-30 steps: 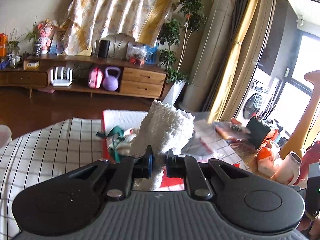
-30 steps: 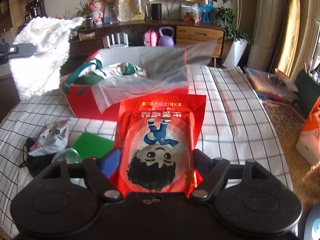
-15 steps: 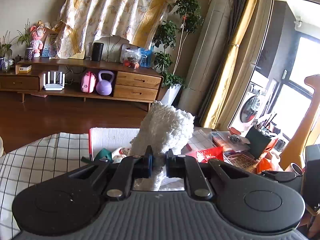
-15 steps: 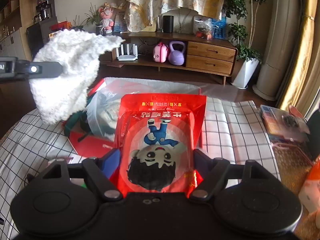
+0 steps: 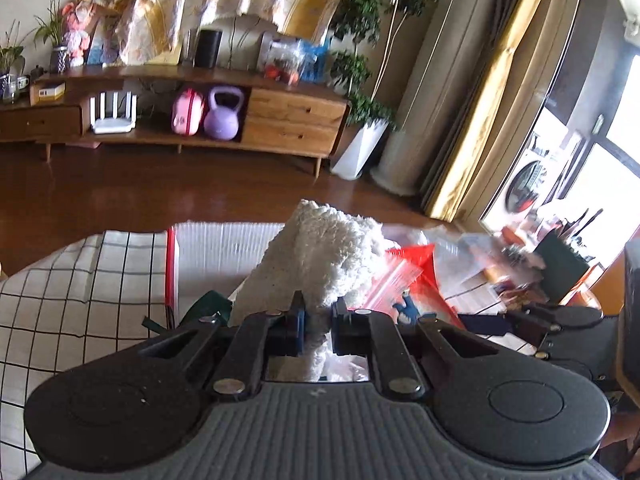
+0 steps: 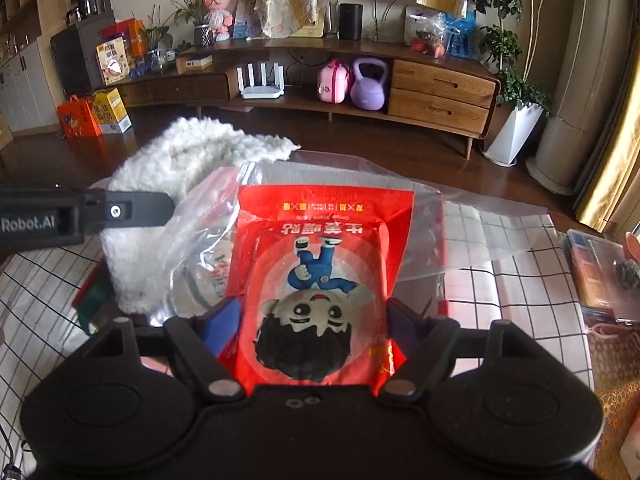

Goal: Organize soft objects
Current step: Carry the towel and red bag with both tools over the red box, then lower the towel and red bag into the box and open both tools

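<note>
My left gripper [image 5: 317,320] is shut on a fluffy white cloth [image 5: 320,256] and holds it above a red box with white inner walls [image 5: 224,244]. The cloth also shows in the right wrist view [image 6: 180,184], with the left gripper's finger across it. My right gripper [image 6: 316,320] is shut on a red pouch printed with a cartoon boy [image 6: 320,276], held over a clear plastic bag [image 6: 472,216] at the box. The pouch shows red in the left wrist view [image 5: 408,276].
A checked white tablecloth [image 5: 80,280] covers the table. Green fabric [image 5: 208,308] lies in the box. A wooden sideboard [image 6: 436,88] with a purple kettlebell [image 6: 368,84] stands across the brown floor. Clutter lies at the table's right side [image 6: 600,276].
Both grippers have come lower and nearer the box. The white cloth and red pouch now sit close together over the plastic bag; both stay gripped.
</note>
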### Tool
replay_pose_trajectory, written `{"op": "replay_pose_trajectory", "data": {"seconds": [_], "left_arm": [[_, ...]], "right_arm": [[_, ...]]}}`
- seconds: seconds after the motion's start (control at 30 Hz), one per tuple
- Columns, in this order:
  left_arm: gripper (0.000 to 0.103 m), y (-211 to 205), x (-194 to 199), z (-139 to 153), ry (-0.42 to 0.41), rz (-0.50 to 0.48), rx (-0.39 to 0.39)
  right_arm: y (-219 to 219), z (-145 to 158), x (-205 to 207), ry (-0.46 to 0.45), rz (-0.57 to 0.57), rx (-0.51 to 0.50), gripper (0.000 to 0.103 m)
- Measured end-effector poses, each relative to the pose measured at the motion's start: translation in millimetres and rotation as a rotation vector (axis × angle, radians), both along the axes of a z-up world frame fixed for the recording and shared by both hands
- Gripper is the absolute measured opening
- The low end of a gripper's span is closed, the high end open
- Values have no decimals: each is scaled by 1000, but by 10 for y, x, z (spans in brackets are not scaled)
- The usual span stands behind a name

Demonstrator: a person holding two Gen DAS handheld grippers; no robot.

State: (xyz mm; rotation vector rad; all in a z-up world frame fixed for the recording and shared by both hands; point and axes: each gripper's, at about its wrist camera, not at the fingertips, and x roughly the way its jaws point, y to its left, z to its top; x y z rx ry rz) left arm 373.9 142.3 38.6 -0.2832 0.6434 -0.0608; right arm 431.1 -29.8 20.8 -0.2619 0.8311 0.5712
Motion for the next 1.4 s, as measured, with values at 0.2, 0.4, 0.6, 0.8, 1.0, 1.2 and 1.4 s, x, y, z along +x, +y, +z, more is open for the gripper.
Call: {"op": "replay_pose_trajectory", "data": {"seconds": [0.2,0.4,0.6,0.8,1.0,1.2,1.4], "left_arm": [[11,-49,229,-265,76,-19,37],[11,-64,439,-482,171,-22,74],[11,-124,595,-596,243,-37,123],[11,-149,706,-705,301,-43,140],[11,-160,835,-781,352,-48,146],[11,-139,838,-801,361,-40,126],[12,-164,721,-709,313,-35,145]], "right_arm": [[124,-205,160,39,18,-25,78],[231,-388,256,67,38,-79,78],[283,-493,272,98,43,-107,78],[273,-559,302,111,44,-118,78],[306,-600,313,113,48,-134,78],[304,-559,312,88,48,-138,78],[225,-444,229,75,46,-112,76]]}}
